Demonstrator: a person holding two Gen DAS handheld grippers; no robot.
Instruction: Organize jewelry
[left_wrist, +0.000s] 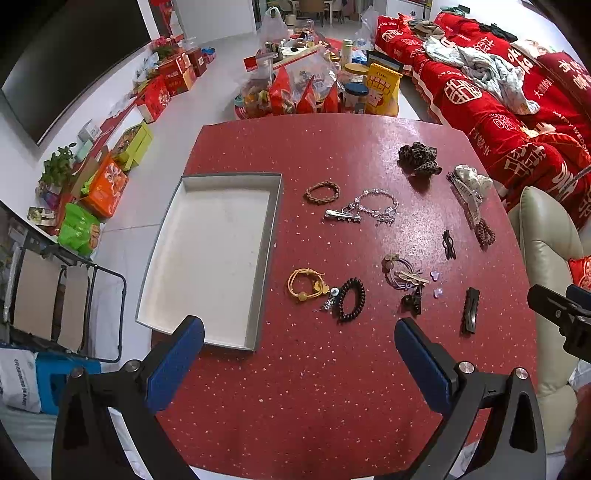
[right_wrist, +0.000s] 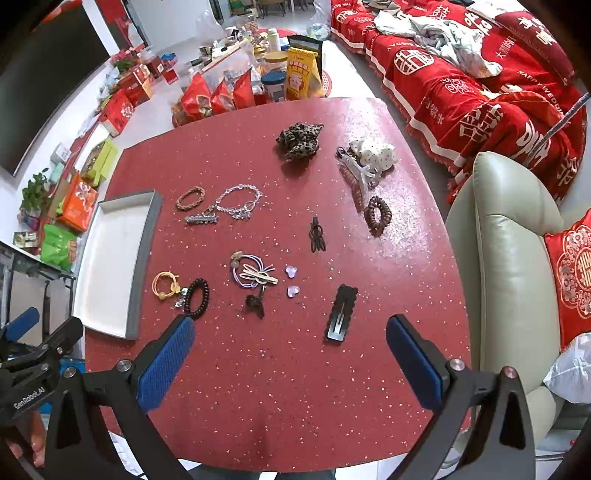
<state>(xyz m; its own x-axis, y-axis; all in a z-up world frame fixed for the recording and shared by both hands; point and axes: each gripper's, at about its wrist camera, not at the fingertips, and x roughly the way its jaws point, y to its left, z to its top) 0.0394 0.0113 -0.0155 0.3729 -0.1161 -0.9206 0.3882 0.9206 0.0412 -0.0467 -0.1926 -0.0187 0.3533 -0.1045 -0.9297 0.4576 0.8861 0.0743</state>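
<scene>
Now, left gripper (left_wrist: 299, 354): jaws spread wide, nothing between the blue pads, held over the near edge of the red table (left_wrist: 314, 406).
Right gripper (right_wrist: 290, 349): likewise spread wide and holding nothing, above the same table edge.
Box lid (left_wrist: 177, 229): grey-walled, white inside, nothing in it; at 11 o'clock from the left gripper.
Black bead bracelet (left_wrist: 351, 299): at 12 o'clock from the left gripper, just beside the yellow hair tie (left_wrist: 306, 284).
Black snap clip (right_wrist: 341, 314): nearest item to the right gripper, at 1 o'clock.
Purple hair ties with a beige clip (right_wrist: 253, 275): mid-table, two lilac hearts (right_wrist: 291, 271) just beside at 3 o'clock.
Silver chain bracelet (left_wrist: 376, 205): touching a silver clip (left_wrist: 343, 216); brown braided bracelet (left_wrist: 321, 192) near it at 9 o'clock.
Leopard scrunchie (right_wrist: 299, 142): far side of the table.
White dotted scrunchie (right_wrist: 373, 153): at 3 o'clock from the leopard one, a clear claw clip (right_wrist: 356, 177) against it.
Brown coil tie (right_wrist: 376, 216): just beyond that clip's near end.
</scene>
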